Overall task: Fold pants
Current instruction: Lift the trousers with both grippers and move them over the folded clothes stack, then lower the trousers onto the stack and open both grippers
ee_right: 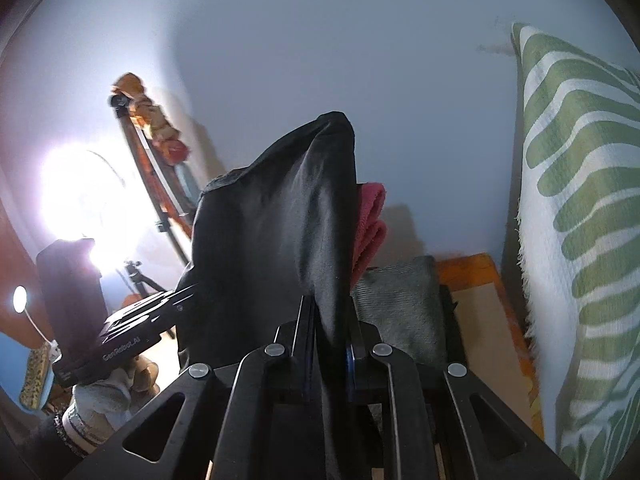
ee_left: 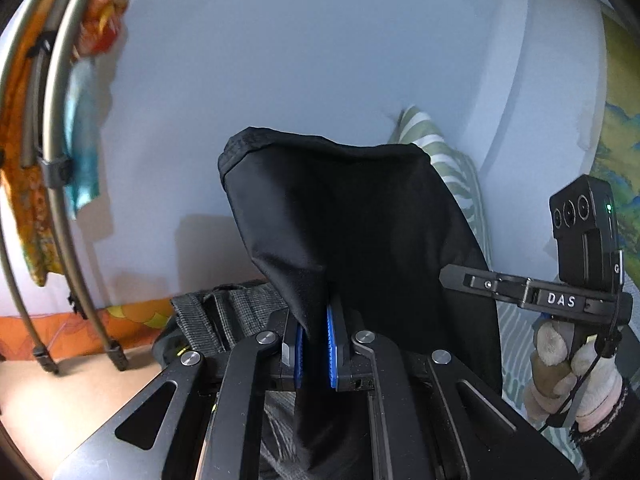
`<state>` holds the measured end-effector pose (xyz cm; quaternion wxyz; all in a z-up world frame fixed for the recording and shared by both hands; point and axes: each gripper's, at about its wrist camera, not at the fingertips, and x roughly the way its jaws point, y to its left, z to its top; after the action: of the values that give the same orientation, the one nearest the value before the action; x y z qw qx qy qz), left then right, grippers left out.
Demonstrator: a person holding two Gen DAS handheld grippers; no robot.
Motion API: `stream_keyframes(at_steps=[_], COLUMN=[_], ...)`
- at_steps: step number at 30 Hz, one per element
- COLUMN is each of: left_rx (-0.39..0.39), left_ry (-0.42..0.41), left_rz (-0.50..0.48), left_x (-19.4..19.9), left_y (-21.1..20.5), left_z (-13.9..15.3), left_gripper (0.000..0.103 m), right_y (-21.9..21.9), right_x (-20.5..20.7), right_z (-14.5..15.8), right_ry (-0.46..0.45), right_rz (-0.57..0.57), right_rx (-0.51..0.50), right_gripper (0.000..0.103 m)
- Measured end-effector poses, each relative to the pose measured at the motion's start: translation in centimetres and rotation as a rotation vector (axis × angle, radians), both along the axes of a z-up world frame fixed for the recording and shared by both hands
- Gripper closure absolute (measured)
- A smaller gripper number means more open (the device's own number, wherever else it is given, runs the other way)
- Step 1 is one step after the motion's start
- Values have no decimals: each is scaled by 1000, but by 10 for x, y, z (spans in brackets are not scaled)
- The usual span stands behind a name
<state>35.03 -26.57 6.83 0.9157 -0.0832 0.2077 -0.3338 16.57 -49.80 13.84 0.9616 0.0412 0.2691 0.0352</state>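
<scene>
Both grippers, left [ee_left: 316, 344] and right [ee_right: 330, 344], are clamped on the black pants [ee_left: 352, 216], held aloft. Step in hand looks like the lift before a fold. Next likely needs both edges laid down evenly.

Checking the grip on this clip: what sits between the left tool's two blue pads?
In the left wrist view, a fold of the black fabric pants is pinched between the left tool's blue pads; nothing else lies there.

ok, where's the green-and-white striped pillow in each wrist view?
Left wrist: striped pillow right of centre, peeking from behind the black pants.
Right wrist: striped pillow fills the right edge, clear of the pants.
Shared landmark: the black pants, pinched in each view's own claw.
</scene>
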Motion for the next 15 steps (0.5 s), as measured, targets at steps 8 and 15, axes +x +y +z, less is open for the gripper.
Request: stream_keyframes(at_steps=[8,15], left_rx=[57,143], left_ry=[70,123], left_rz=[40,91], left_x=[42,59], left_y=[-20,-26], left_z=[-36,-58], left_gripper=[96,87], right_y=[-31,-40], right_x=[52,84], right_z=[-36,-61], right_ry=[86,150], right_rz=[-22,-67], right_rx=[-22,-86], right_gripper=[93,89])
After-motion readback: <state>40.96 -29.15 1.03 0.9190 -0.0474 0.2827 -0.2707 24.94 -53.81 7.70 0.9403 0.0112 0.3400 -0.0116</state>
